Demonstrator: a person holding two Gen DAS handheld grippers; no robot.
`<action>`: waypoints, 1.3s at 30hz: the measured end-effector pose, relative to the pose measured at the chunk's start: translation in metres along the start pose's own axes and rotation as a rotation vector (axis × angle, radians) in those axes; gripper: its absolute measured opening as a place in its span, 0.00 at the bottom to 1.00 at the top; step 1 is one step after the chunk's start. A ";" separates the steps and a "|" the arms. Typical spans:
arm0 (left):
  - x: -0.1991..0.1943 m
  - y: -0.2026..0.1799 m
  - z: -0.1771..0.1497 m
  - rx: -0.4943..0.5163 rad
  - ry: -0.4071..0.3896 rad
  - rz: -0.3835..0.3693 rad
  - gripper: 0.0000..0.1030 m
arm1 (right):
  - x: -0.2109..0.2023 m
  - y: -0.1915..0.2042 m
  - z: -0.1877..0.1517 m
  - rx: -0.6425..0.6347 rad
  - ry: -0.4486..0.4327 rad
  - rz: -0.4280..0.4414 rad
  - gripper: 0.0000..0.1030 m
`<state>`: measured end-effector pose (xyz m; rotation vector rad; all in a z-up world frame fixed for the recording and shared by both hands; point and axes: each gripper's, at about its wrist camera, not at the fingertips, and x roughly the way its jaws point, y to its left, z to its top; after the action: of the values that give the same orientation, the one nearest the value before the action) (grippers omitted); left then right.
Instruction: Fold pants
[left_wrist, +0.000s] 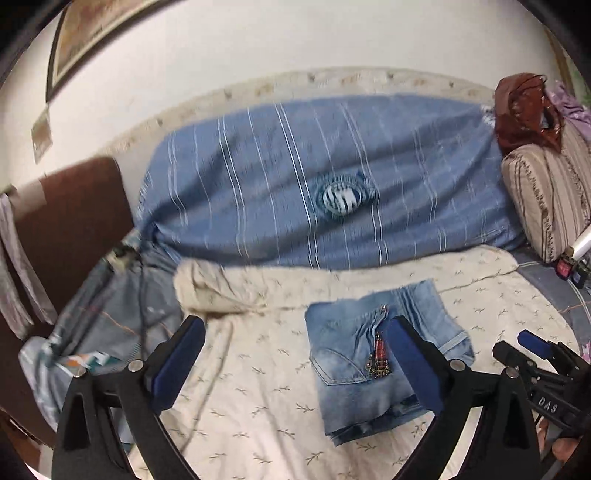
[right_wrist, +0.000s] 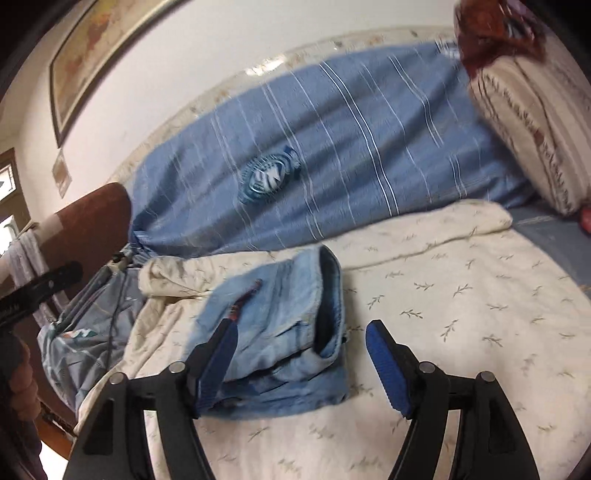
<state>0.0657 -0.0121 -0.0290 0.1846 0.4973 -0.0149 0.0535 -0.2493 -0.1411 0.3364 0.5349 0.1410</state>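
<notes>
The light blue denim pants (left_wrist: 380, 362) lie folded into a small square bundle on the cream leaf-print sheet (left_wrist: 258, 391). A back pocket and a red trinket face up. My left gripper (left_wrist: 295, 354) is open and empty, above the bed; its right finger overlaps the bundle's right side. In the right wrist view the folded pants (right_wrist: 284, 347) lie between the fingers, nearer the left one, and my right gripper (right_wrist: 303, 354) is open and holds nothing. The right gripper also shows at the right edge of the left wrist view (left_wrist: 532, 347).
A blue striped blanket (left_wrist: 325, 177) covers the back of the bed, with a round patterned object (left_wrist: 341, 197) on it. A striped pillow (left_wrist: 546, 192) and a dark red cloth (left_wrist: 524, 107) sit at the right. A brown headboard (left_wrist: 70, 229) and bluish bedding (left_wrist: 110, 314) are at the left.
</notes>
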 end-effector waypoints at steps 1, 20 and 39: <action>-0.009 0.000 0.001 0.006 -0.017 0.012 0.98 | -0.009 0.006 0.001 -0.009 -0.008 -0.003 0.73; -0.118 0.021 0.011 -0.059 -0.138 0.030 1.00 | -0.142 0.106 0.029 -0.145 -0.170 -0.013 0.76; -0.128 0.043 0.011 -0.102 -0.155 0.046 1.00 | -0.141 0.141 0.028 -0.221 -0.162 0.002 0.77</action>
<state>-0.0389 0.0239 0.0490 0.0938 0.3384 0.0405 -0.0586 -0.1557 -0.0023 0.1311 0.3548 0.1716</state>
